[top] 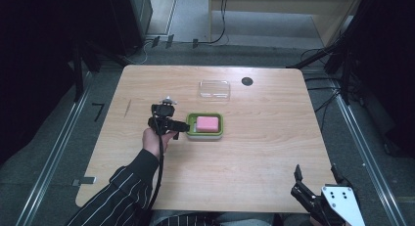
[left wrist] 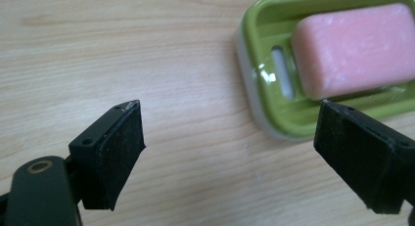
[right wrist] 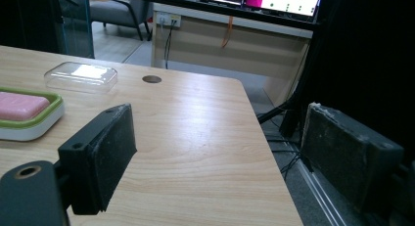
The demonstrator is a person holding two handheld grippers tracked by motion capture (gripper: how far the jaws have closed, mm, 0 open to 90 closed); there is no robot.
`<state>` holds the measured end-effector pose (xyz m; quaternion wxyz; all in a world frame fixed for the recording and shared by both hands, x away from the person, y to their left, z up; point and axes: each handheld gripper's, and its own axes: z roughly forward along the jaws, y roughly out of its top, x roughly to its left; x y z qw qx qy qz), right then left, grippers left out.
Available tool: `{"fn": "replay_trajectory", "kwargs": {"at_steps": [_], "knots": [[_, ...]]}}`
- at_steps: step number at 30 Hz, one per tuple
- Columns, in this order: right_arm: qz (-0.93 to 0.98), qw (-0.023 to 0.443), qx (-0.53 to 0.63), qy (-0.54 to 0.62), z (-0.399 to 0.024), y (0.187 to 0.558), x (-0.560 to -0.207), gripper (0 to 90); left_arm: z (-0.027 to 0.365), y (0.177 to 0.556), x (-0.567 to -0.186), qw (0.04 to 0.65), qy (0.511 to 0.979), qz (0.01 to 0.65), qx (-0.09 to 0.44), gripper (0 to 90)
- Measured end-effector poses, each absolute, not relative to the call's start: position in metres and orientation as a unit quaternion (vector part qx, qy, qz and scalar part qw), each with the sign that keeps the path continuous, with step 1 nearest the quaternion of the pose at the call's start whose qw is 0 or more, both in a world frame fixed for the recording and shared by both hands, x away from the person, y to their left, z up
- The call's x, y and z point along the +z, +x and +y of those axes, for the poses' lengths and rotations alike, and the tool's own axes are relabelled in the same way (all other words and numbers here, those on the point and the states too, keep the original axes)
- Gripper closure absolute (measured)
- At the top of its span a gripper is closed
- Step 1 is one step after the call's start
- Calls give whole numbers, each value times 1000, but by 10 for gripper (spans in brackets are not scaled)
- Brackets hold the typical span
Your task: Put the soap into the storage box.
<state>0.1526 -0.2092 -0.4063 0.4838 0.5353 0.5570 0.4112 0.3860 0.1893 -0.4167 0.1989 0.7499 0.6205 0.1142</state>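
A pink soap bar [top: 207,123] lies in a green soap dish [top: 205,135] near the middle of the wooden table [top: 254,152]. My left gripper [top: 185,130] is just left of the dish, held low over the table, open. In the left gripper view the dish [left wrist: 274,35] and soap [left wrist: 355,47] sit at the upper right, with the dish's near corner reaching in between the two spread jaws. A clear plastic lid [top: 214,89] rests on the table behind the dish. My right gripper [top: 315,175] hangs open at the table's near right corner, with nothing between its jaws.
A dark round hole [top: 247,81] is set in the table near the far edge, right of the lid. In the right gripper view the lid [right wrist: 80,77], the hole [right wrist: 151,79] and the dish [right wrist: 29,119] lie to the left, with the table's right edge and floor cables beyond.
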Motion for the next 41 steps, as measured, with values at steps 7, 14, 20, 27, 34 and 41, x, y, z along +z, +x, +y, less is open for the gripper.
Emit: {"fn": "replay_trajectory", "kwargs": {"at_steps": [7,14,20,27,34,41], "knots": [[558,483,411,534,-209,153,-406,127,209,372,-415,197,751,620,109,128],[558,483,411,535,-209,153,-406,127,227,357,-417,194,754,619,103,130],[558,483,412,534,-208,153,-406,127,242,347,-423,195,759,615,80,132],[559,484,412,533,-208,154,-406,127,258,331,-426,198,760,616,67,133],[559,483,413,533,-208,155,-406,127,269,318,-436,207,757,618,46,137],[562,481,414,531,-207,157,-406,127,270,317,-438,220,763,605,54,138]]}}
